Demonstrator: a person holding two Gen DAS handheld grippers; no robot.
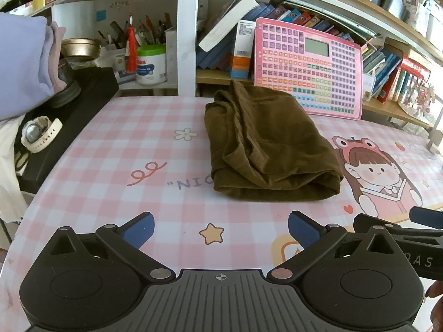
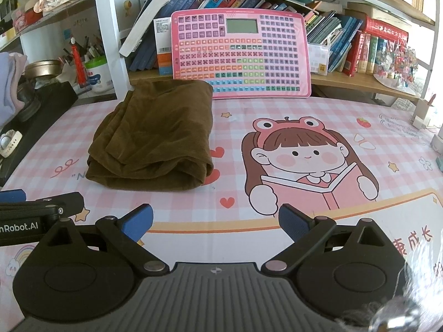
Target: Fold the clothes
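An olive-brown garment [image 1: 265,144] lies folded into a thick rectangle on the pink checked table mat [image 1: 124,149]. It also shows in the right wrist view [image 2: 155,135], left of the cartoon girl print. My left gripper [image 1: 220,231] is open and empty, hovering near the front edge, short of the garment. My right gripper [image 2: 216,222] is open and empty, to the right of the garment and nearer than it. Neither gripper touches the cloth.
A pink toy keyboard board [image 2: 241,52] leans on the bookshelf behind the garment. A black box [image 1: 69,116] with a white watch [image 1: 38,135] sits at the left edge. Folded lilac clothes [image 1: 25,63] are stacked far left. A white jar [image 1: 151,65] stands on the shelf.
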